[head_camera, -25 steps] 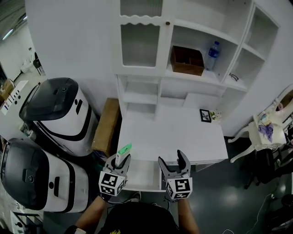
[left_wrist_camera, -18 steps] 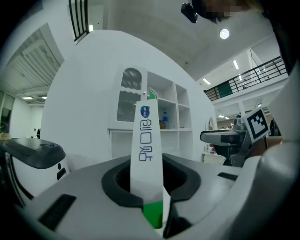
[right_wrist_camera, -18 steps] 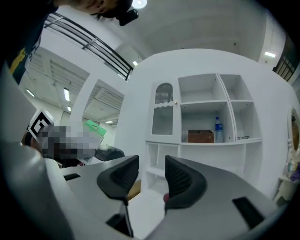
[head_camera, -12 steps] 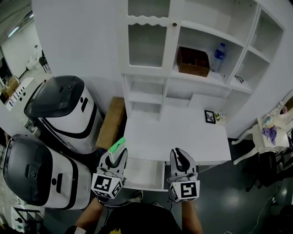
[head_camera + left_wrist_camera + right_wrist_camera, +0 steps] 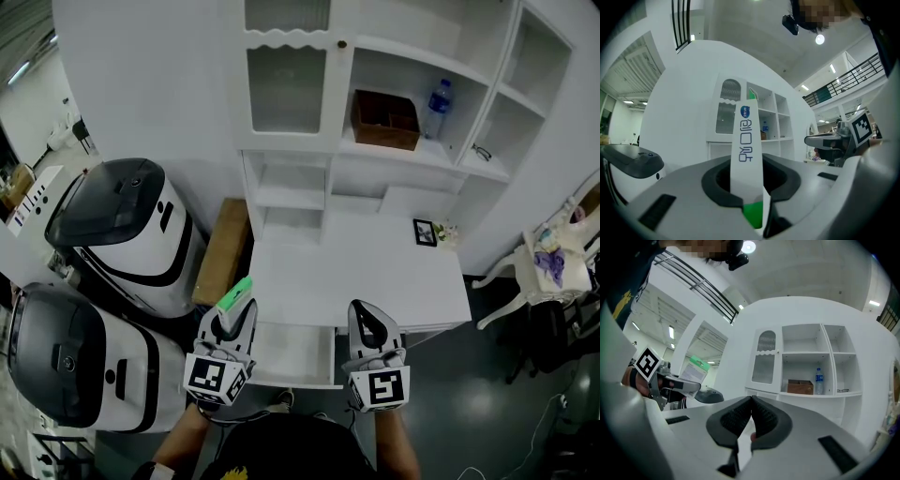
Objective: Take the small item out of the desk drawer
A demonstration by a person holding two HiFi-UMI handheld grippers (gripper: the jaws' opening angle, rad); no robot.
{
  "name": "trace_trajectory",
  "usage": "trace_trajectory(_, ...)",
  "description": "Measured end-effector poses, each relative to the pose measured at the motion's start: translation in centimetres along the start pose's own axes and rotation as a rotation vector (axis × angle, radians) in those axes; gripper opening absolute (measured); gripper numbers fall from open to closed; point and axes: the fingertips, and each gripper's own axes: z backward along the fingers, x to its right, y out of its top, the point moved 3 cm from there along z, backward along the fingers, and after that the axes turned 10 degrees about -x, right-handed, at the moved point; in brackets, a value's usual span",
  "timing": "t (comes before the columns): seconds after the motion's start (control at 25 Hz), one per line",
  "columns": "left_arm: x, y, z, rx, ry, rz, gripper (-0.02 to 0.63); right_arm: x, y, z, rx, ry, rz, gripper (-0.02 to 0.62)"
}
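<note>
A small flat packet (image 5: pixel 235 294), white with a green end, stands up between the pads of my left gripper (image 5: pixel 233 317), which is shut on it at the left front corner of the open drawer (image 5: pixel 296 354). In the left gripper view the packet (image 5: pixel 746 150) rises straight out of the closed jaws of that gripper (image 5: pixel 751 187). My right gripper (image 5: pixel 371 325) hovers over the drawer's right front edge; its jaws have just been closing, and they now meet with nothing between them. The right gripper view shows that gripper (image 5: pixel 751 414) with its pads together, and the packet (image 5: pixel 694 371) off to the left.
Two large black-and-white machines (image 5: pixel 124 225) (image 5: pixel 67 354) stand to the left of the white desk (image 5: pixel 375 277). A brown board (image 5: pixel 223 251) leans at the desk's left side. On the hutch sit a wooden box (image 5: pixel 384 120) and a water bottle (image 5: pixel 437 105); a small photo frame (image 5: pixel 422 231) stands on the desktop.
Both grippers have risen and drawn back toward the drawer's front. The right jaws went from open to shut. The left gripper carried the packet up and slightly left.
</note>
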Motion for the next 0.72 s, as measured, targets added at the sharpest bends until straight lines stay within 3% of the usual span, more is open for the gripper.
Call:
trace_trajectory(0.2,0.18,0.00,-0.34,-0.003,-0.007,-0.005,0.098,0.05,0.22,0.05,0.004,0.012,0.036,0.015)
trace_trajectory(0.72,-0.39,-0.76,-0.68,-0.027,-0.026,-0.006,0.101,-0.26,-0.10,-0.24,-0.008,0.019,0.012,0.015)
